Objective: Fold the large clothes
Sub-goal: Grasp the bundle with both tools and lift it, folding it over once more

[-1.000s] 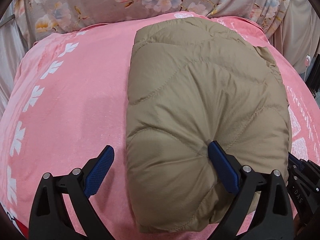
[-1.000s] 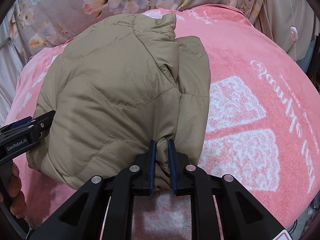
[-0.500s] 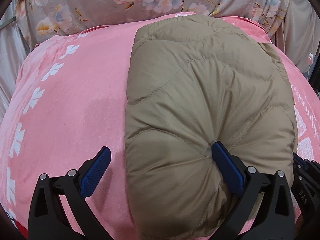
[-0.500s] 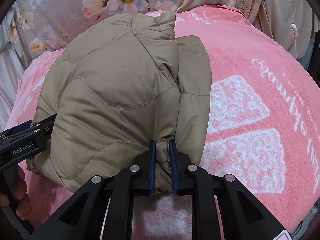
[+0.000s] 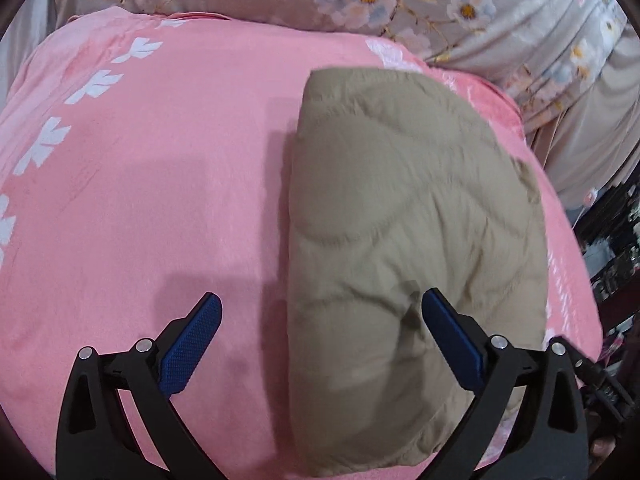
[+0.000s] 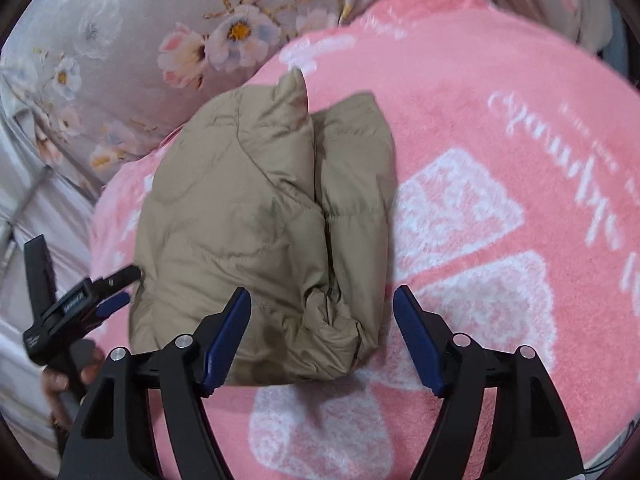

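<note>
— On the pink blanket, item: folded tan jacket, lying left of centre. Change?
— Right gripper has let go, fingers wide; left gripper wide too, one finger touching. Folding looks finished.

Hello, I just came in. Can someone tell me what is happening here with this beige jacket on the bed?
A person holding a two-finger gripper in each hand is folding a tan quilted jacket on a pink blanket. The jacket lies in a compact folded bundle. Both the left gripper and the right gripper are open and hold nothing; the near end of the bundle sits between the right gripper's fingers. The fold looks essentially done.
</note>
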A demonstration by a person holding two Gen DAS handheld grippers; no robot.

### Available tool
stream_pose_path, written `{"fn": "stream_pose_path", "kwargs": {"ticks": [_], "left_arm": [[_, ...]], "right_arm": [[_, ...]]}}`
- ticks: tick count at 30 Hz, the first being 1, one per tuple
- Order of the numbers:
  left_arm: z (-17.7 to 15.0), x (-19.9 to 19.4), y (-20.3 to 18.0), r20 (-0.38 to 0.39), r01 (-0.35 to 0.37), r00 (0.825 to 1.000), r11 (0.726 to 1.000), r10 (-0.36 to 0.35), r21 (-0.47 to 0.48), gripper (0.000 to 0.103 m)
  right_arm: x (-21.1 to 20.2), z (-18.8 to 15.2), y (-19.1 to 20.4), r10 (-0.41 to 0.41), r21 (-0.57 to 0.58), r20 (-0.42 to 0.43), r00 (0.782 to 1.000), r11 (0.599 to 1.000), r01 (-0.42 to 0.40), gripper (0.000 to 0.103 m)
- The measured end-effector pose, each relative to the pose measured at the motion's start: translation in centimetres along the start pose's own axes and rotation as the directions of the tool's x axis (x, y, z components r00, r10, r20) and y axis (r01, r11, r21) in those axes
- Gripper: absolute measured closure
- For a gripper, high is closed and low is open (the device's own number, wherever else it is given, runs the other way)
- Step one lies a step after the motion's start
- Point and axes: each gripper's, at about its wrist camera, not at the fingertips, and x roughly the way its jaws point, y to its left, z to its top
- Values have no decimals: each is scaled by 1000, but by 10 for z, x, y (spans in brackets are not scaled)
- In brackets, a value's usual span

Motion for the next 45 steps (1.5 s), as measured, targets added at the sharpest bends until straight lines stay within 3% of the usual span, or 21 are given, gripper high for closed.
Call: {"fn": "stream_pose_path", "kwargs": {"ticks": [4,10,13,16,18,20,23,24,28,30,33,36,39,45], "left_arm": [[21,14,13,-105,115,988,993,-118,-29,5],[27,36,29,-153,224,958,967,-241,-122,5],[24,44,26,-160,267,945,956,-284,-120,5],[24,55,19,-175,335,919,933,-354,-130,5],[25,60,16,-167,336,920,932,-355,-134,5],[27,62,16,-145,336,924,933,-352,-127,5],[30,56,12,-108,319,940,945,-325,-72,8],[33,51,10,-87,298,950,954,-301,-37,14],[44,30,10,-24,275,962,961,-274,42,42],[50,19,10,11,277,961,959,-278,68,47],[64,-4,14,86,280,953,953,-290,112,52],[78,-27,16,166,250,946,953,-278,169,57],[94,-46,13,249,194,936,955,-248,222,59],[136,-68,41,405,149,882,957,-242,248,59]], "right_arm": [[32,6,-25,150,128,-164,975,983,-130,30],[57,19,-27,317,205,-181,931,938,-279,30],[68,22,-18,356,205,-185,916,925,-319,30],[77,24,-11,392,209,-180,902,912,-354,29],[83,26,-5,405,203,-172,898,906,-370,29],[89,29,-1,422,203,-165,891,899,-388,31],[98,31,8,471,210,-158,868,875,-437,51],[101,31,8,479,215,-152,865,870,-444,61],[83,36,35,411,94,-78,908,910,-404,77],[70,44,55,388,19,-26,921,921,-388,79],[50,55,90,333,-124,57,941,938,-324,81],[38,66,123,300,-242,133,945,934,-262,82],[31,82,160,304,-338,202,931,914,-225,82],[49,120,209,380,-404,253,890,877,-260,82]]}}
